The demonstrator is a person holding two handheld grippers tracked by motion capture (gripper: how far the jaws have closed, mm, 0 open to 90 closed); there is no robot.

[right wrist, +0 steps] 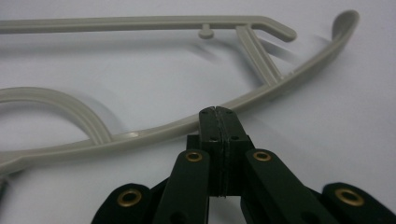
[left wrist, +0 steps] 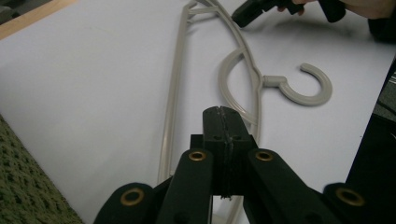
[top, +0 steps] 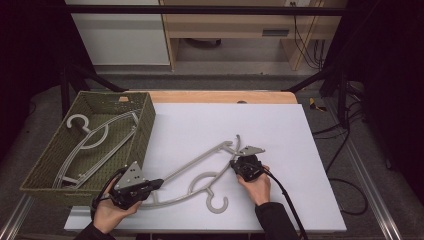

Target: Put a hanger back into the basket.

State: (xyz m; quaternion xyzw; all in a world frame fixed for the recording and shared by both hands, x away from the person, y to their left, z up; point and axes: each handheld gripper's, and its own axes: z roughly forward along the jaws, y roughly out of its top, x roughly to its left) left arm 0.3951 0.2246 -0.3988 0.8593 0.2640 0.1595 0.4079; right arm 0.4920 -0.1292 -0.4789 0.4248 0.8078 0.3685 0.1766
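A grey plastic clothes hanger with a round hook lies flat on the white table, its hook pointing toward the person. The left gripper rests at the hanger's near-left end, its fingers pressed together with nothing between them, just over the hanger's rim. The right gripper sits at the hanger's curved upper arm, its fingers also together, their tips touching or just beside that arm. A woven olive-green basket at the table's left edge holds another grey hanger.
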